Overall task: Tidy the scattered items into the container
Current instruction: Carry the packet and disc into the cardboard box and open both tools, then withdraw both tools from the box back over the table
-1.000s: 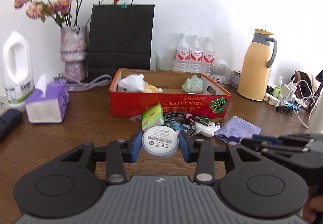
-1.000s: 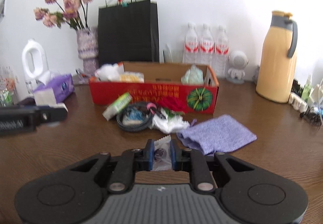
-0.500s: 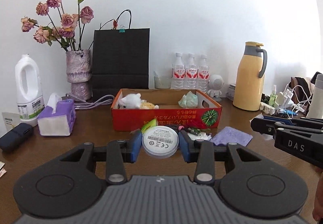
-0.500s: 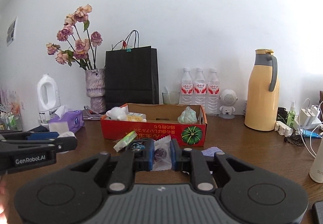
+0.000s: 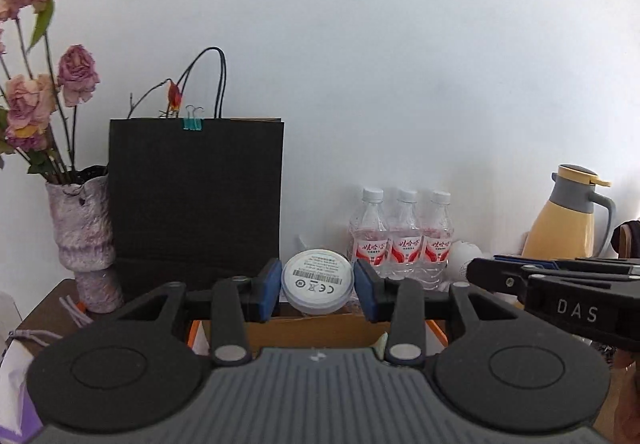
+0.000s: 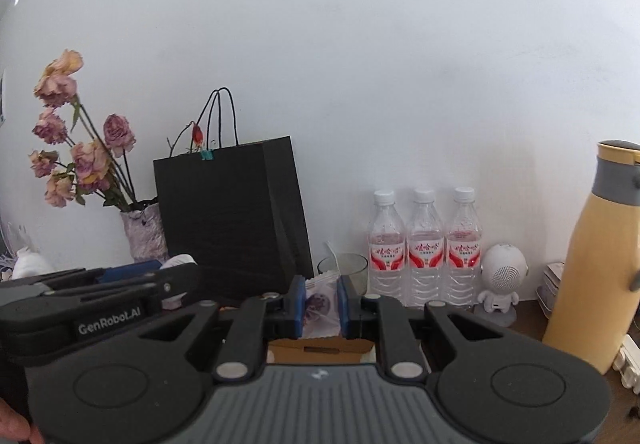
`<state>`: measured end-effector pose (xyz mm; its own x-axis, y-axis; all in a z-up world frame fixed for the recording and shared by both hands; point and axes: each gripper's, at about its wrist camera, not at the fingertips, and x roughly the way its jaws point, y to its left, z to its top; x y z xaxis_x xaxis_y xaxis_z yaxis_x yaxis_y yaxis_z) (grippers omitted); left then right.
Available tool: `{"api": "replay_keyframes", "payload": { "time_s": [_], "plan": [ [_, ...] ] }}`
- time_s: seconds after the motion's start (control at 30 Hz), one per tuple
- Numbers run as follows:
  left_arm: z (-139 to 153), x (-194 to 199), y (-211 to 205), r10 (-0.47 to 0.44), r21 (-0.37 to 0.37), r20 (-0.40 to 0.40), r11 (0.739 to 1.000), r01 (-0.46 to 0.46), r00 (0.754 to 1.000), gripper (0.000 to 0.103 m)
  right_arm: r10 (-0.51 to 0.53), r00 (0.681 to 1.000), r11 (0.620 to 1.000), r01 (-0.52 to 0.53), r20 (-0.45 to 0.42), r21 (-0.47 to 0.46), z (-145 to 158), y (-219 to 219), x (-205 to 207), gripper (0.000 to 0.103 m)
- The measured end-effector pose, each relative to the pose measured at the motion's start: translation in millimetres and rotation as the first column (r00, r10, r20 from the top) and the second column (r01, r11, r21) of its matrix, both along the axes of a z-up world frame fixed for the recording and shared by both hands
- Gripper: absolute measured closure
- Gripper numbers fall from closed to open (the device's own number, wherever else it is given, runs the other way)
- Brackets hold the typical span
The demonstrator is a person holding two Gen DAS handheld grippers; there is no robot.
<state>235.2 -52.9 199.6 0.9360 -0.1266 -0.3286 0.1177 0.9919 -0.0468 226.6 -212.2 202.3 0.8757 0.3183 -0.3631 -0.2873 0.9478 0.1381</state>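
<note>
My left gripper point(image 5: 317, 290) is shut on a round white disc point(image 5: 317, 281) with a printed label, held upright between the blue pads. My right gripper point(image 6: 319, 308) is shut on a small purple-and-white sachet point(image 6: 320, 302). Both are raised over the cardboard box, of which only a strip of brown inner wall point(image 5: 316, 332) point(image 6: 320, 348) shows under the fingers. In the left wrist view the right gripper point(image 5: 560, 296) reaches in from the right. The right wrist view has the left gripper point(image 6: 100, 304) coming in from the left.
Along the back wall stand a black paper bag point(image 5: 196, 204), a vase of dried roses point(image 5: 84, 240), three water bottles point(image 5: 402, 236), a small white robot figure point(image 6: 502, 282), a glass point(image 6: 344, 272) and a yellow thermos jug point(image 6: 600, 256). A purple tissue pack point(image 5: 16, 392) sits far left.
Both grippers have risen and moved forward over the box with their items held. The scattered things on the table and the box front have dropped out of view.
</note>
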Motion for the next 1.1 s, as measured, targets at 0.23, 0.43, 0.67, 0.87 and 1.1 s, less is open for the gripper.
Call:
{"api": "replay_keyframes", "payload": {
  "time_s": [0.23,0.43,0.67,0.87,1.1],
  "plan": [
    [-54,140,-7,-0.003,0.04,-0.441,0.999,0.023,0.897,0.062,0.062,0.881,0.998,-0.07,-0.468,0.001,-44,12,150,0.087],
    [-130,182,-12,0.047,0.094,-0.521,0.996,0.002,0.852,0.062,-0.027,0.784,0.992,-0.056,-0.62,-0.114,-123,36,204,0.087],
    [-136,177,-3,-0.005,0.052,-0.521,0.998,0.037,0.853,0.053,-0.066,0.748,0.994,-0.009,-0.66,-0.109,-163,34,217,0.085],
    [-95,163,5,0.02,0.065,-0.497,0.998,0.015,0.867,0.035,-0.065,0.765,0.997,0.028,-0.641,-0.067,-125,25,198,0.081],
    [-59,120,19,0.11,0.125,-0.529,0.991,-0.051,0.841,0.017,-0.099,0.789,0.988,0.006,-0.607,-0.152,-69,27,144,0.063]
  ]
}}
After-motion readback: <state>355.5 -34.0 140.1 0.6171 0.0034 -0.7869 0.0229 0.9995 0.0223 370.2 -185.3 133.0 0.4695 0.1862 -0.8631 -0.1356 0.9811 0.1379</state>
